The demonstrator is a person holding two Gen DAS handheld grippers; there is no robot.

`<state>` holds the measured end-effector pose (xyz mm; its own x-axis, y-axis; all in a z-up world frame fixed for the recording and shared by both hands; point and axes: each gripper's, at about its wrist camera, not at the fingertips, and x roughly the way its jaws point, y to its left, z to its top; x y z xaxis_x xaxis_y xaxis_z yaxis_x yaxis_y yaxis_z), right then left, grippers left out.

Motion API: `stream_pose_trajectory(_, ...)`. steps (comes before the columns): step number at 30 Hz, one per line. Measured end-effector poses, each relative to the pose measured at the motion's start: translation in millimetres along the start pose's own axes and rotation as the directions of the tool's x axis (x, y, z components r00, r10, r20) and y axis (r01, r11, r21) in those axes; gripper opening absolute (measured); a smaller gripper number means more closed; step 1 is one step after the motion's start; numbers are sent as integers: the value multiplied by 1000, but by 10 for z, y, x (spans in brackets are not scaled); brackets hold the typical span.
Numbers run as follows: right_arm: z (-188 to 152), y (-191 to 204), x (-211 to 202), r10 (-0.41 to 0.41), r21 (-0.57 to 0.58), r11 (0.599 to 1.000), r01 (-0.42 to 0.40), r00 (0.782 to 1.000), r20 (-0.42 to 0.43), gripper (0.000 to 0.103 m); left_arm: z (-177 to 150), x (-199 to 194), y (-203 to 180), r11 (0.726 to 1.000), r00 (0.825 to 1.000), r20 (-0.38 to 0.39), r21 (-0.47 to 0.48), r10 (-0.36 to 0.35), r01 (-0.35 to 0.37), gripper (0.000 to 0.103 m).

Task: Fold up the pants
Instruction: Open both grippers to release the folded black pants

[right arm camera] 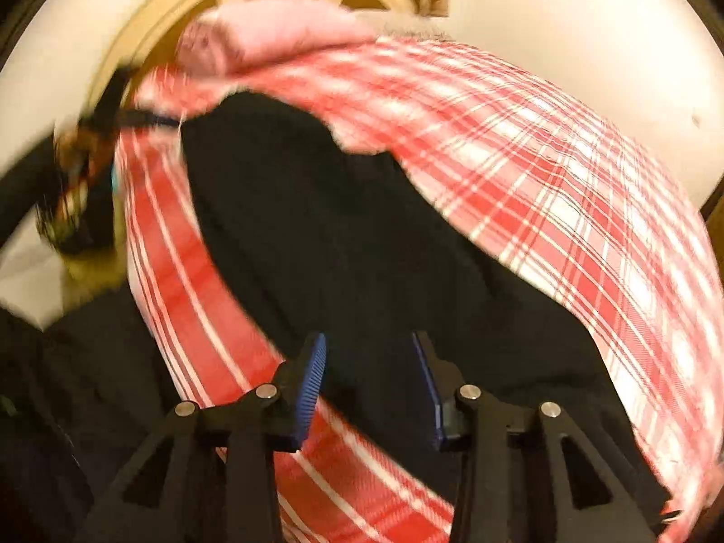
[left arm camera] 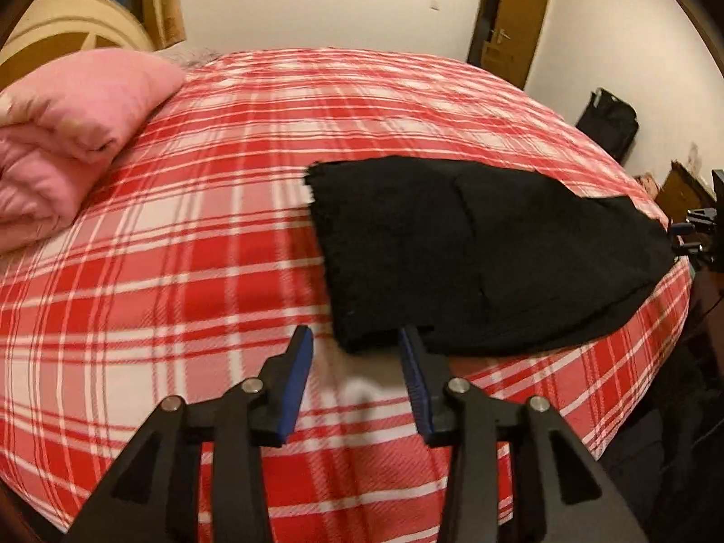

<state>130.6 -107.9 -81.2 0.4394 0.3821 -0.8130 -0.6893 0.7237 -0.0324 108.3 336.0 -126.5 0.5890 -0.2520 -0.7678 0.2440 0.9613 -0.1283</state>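
Black pants [left arm camera: 479, 249] lie folded into a flat wedge on the red-and-white plaid bedspread [left arm camera: 190, 244], and everything else is placed from them. Your left gripper [left arm camera: 355, 339] sits at their near corner with its fingers spread wide and nothing between the blue pads [left arm camera: 296, 389]; the right-hand finger's tip overlaps the cloth's near edge, though you can't tell from this angle whether it touches. Beyond the pants and off to their left, a pink pillow [left arm camera: 77, 108] rests on a folded pink quilt at the head of the bed, well apart from the cloth. Past their far right end, a dark bag [left arm camera: 608, 120] stands on the floor against the wall, and a brown door [left arm camera: 516, 18] is in the corner beyond that.

Your right gripper [right arm camera: 369, 348] is over the other end of the pants [right arm camera: 339, 249], fingers likewise wide apart and empty, with the dark cloth filling the gap between them. That view is badly smeared, so take the rest loosely: the bedspread [right arm camera: 565, 172] wraps both sides of the pants, the pink pillow [right arm camera: 280, 31] is beyond their far end, and the blurred dark shape at their far left is probably your other gripper [right arm camera: 108, 122].
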Motion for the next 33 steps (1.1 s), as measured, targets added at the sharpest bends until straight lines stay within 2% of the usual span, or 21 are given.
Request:
stream_pose_trajectory(1, 73, -1, 49, -1, 7, 1000, 0, 1000, 8, 40, -9, -6, 35, 1000, 1000, 5, -17, 1, -1, 42)
stream_pose_trajectory(3, 148, 54, 152, -12, 6, 1000, 12, 1000, 3, 40, -25, -80, 56, 998, 998, 44, -45, 52, -50, 42)
stream_pose_trajectory(5, 199, 184, 282, -4, -28, 1000, 4, 1000, -8, 40, -12, -134, -86, 999, 997, 66, 1, 48, -48, 43)
stream_pose_trajectory(7, 166, 360, 411, -20, -77, 997, 18, 999, -32, 40, 3, -157, -325, 998, 997, 77, 58, 28, -33, 49)
stream_pose_trajectory(10, 33, 569, 602, -68, -125, 990, 59, 995, -69, 40, 41, -82, -639, 992, 996, 81, 118, -47, 37, 58)
stream_pose_trajectory(12, -27, 641, 720, -92, -143, 987, 78, 992, -92, 40, 71, 25, -792, 987, 992, 85, 139, -94, 81, 59)
stream_pose_trajectory(14, -58, 696, 780, -78, -138, 988, 65, 993, -90, 40, 113, 189, -871, 985, 989, 69, 116, -134, 126, 59)
stream_pose_trajectory(16, -54, 789, 835, -140, -176, 976, 128, 988, -60, 40, 146, 325, -972, 976, 979, 46, 106, -197, 191, 59)
stream_pose_trajectory(19, -40, 890, 923, -172, -209, 965, 158, 984, -49, 40, 108, 373, -1307, 953, 965, 15, 162, -261, 255, 59)
stream_pose_trajectory(20, -27, 886, 942, -179, -204, 965, 165, 982, -53, 38, 90, 393, -1469, 939, 960, 4, 206, -280, 273, 59)
stream_pose_trajectory(22, 8, 843, 930, -148, -177, 975, 135, 987, -57, 7, 67, 399, -1662, 925, 954, -13, 241, -300, 294, 59)
stream_pose_trajectory(23, 18, 854, 914, -151, -180, 974, 140, 987, -48, 3, 73, 403, -1707, 918, 948, -18, 243, -318, 313, 59)
stream_pose_trajectory(28, 19, 1042, 656, -134, -245, 962, 123, 991, -29, 1, 136, 315, -1755, 904, 930, -16, 227, -368, 362, 59)
stream_pose_trajectory(29, -10, 1080, 646, -133, -255, 959, 121, 991, -32, 1, 152, 290, -1743, 900, 924, -16, 222, -382, 375, 62)
stream_pose_trajectory(33, -78, 1073, 889, -137, -285, 952, 108, 987, -85, 3, 147, 486, -1848, 890, 919, -61, 232, -390, 393, 65)
